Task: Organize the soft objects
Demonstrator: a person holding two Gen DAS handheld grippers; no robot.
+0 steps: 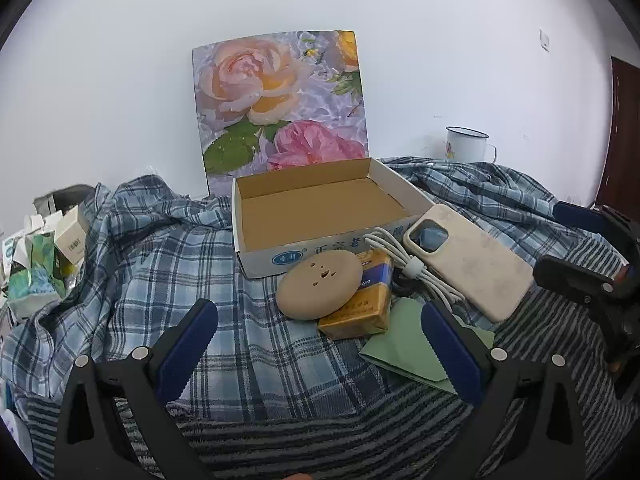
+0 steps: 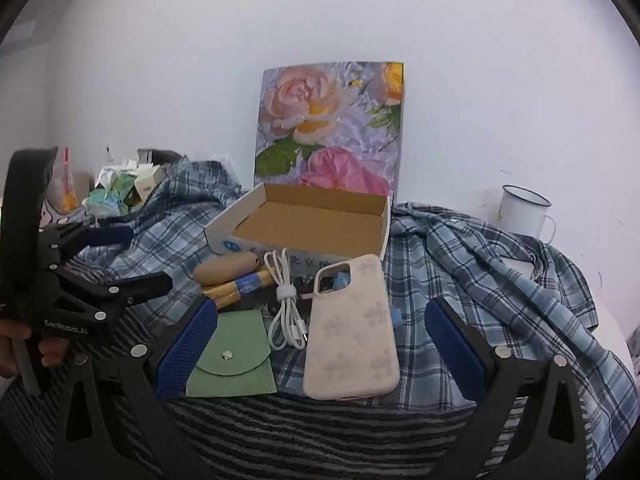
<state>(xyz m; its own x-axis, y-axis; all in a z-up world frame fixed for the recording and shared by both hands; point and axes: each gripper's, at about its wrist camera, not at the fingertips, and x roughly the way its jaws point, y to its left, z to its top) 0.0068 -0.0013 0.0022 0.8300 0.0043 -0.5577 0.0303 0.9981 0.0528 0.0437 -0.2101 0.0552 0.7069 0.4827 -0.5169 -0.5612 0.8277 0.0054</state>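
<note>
Item: empty cardboard box (image 1: 320, 208), nothing packed; your left gripper (image 1: 320, 336) and right gripper (image 2: 320, 336) both spread, unladen (next, probably: pinch the phone case (image 2: 352, 328)).

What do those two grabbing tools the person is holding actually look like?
Each tool is a black plastic frame with two angled fingers. The left tool and right tool carry dark blue textured pads with saw-toothed edges, and round silver studs on the arms. Seen from the right wrist, the left tool's side bears white "GenRobot.AI" lettering. No cables or sleeves show.
</note>
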